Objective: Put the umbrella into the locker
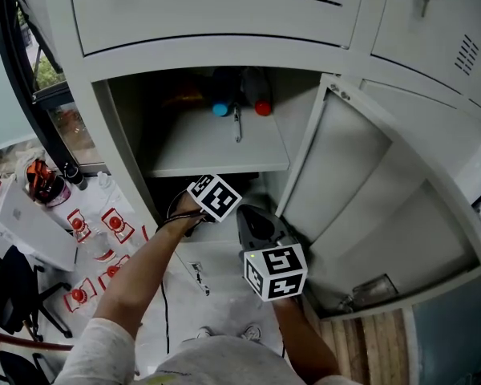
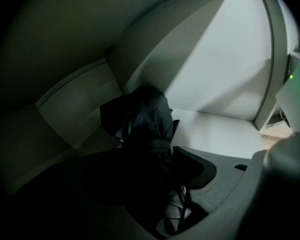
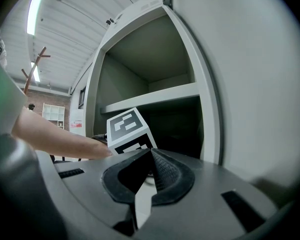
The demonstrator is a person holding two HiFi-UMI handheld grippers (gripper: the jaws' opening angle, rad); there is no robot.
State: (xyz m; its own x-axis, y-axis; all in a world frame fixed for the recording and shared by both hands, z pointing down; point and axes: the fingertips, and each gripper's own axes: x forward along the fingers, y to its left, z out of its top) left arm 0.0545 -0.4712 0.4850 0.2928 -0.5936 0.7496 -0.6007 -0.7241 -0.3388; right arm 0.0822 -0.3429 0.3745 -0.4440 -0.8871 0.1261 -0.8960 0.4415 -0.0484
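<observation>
Left gripper view first: the umbrella [image 2: 142, 119] melts into darkness toward bottom centre, its lower end lost among the shadows. The left gripper [image 2: 152, 171] shows only one pad [image 2: 195, 166] at right, the other jaw swallowed by black at lower left. Over in the head view only that gripper's marker cube [image 1: 215, 196] shows, its jaws hidden inside the dark lower compartment of the locker [image 1: 104, 62]. On the shelf [image 1: 216, 165] the things under a blue cap [image 1: 220, 109] and a red cap [image 1: 262, 107] lose their bodies in shadow, and the clear object [image 1: 370, 289] at lower right is too blurred to name.
</observation>
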